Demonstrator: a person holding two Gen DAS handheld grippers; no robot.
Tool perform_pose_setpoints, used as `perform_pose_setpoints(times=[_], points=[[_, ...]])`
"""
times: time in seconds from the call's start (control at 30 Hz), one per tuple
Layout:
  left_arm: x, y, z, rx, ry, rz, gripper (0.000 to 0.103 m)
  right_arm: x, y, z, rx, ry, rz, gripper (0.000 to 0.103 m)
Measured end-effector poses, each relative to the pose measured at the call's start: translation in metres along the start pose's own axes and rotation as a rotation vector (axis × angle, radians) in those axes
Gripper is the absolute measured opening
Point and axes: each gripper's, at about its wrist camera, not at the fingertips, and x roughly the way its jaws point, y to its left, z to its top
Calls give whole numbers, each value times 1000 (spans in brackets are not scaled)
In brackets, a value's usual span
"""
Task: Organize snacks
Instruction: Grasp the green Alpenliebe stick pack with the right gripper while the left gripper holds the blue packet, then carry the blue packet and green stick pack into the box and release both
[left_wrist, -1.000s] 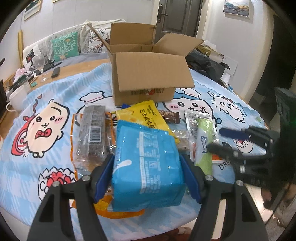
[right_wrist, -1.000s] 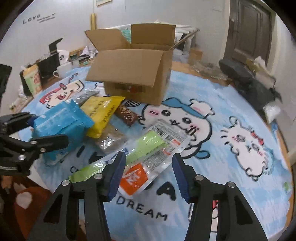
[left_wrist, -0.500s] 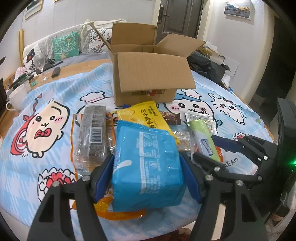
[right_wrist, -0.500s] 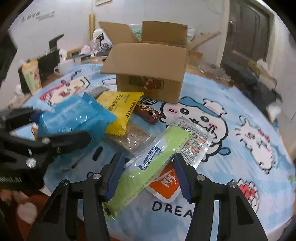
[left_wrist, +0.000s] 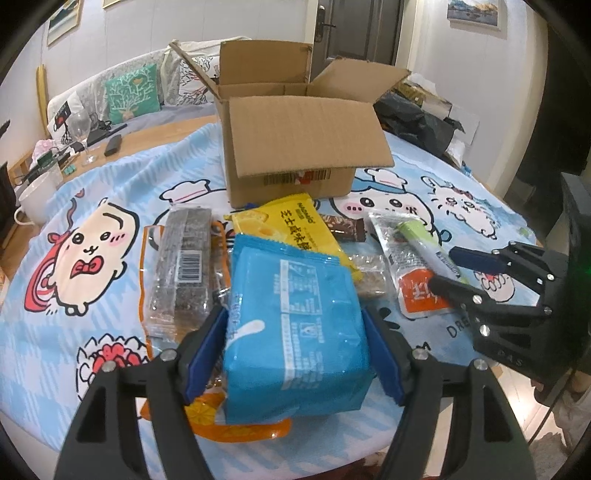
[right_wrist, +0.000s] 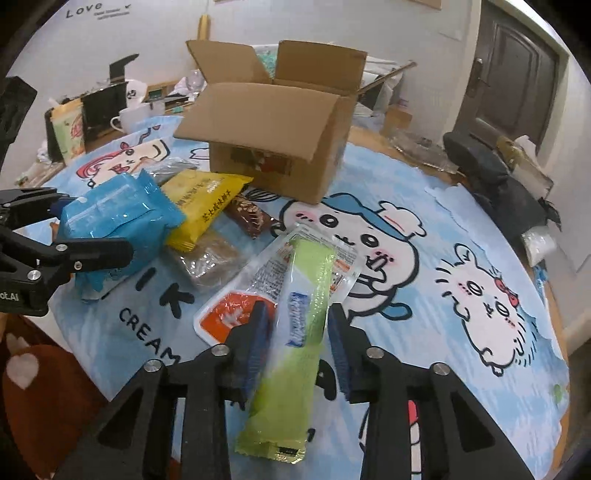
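Note:
My left gripper (left_wrist: 295, 350) is shut on a blue snack bag (left_wrist: 291, 325) and holds it just above the table's near edge; it also shows in the right wrist view (right_wrist: 114, 221). My right gripper (right_wrist: 299, 339) straddles a long green snack packet (right_wrist: 295, 343), its pads close to the packet's sides; I cannot tell whether they press it. The packet lies over a clear pouch with an orange label (right_wrist: 229, 317). An open cardboard box (left_wrist: 295, 147) stands behind the snacks. A yellow packet (left_wrist: 295, 221), a brown bar (left_wrist: 343, 230) and a dark cracker pack (left_wrist: 183, 266) lie in front of it.
The table wears a blue cartoon cloth (left_wrist: 92, 240). A white mug (left_wrist: 35, 203) and a wine glass (left_wrist: 83, 129) stand at the far left. Dark bags (left_wrist: 417, 122) lie at the far right. A clear pack of brown bars (right_wrist: 210, 258) lies mid-table.
My right gripper has moved in over the green packet and its jaws have narrowed around it. The packet now lies lengthwise between the fingers. The left gripper still holds the blue bag.

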Motion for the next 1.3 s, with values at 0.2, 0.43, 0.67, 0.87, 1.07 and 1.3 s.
perform_pose_setpoints(times=[0.2, 0.43, 0.67, 0.87, 1.07, 1.3], points=[[2, -3, -1, 7, 6, 23, 70, -6, -10, -11, 44, 13, 35, 28], [-23, 0, 4, 13, -57, 17, 69, -16, -23, -11, 69, -13, 48, 22], [-51, 18, 13, -19, -111, 39, 69, -37, -43, 0, 97, -78, 75, 22], [-89, 26, 35, -7, -198, 43, 69, -58, -57, 16, 136, -148, 145, 22], [-116, 28, 101, 46, -283, 63, 69, -79, -74, 73, 94, -266, 204, 22], [-83, 19, 203, 172, -190, 155, 69, -48, -76, 164, 13, -229, 281, 22]])
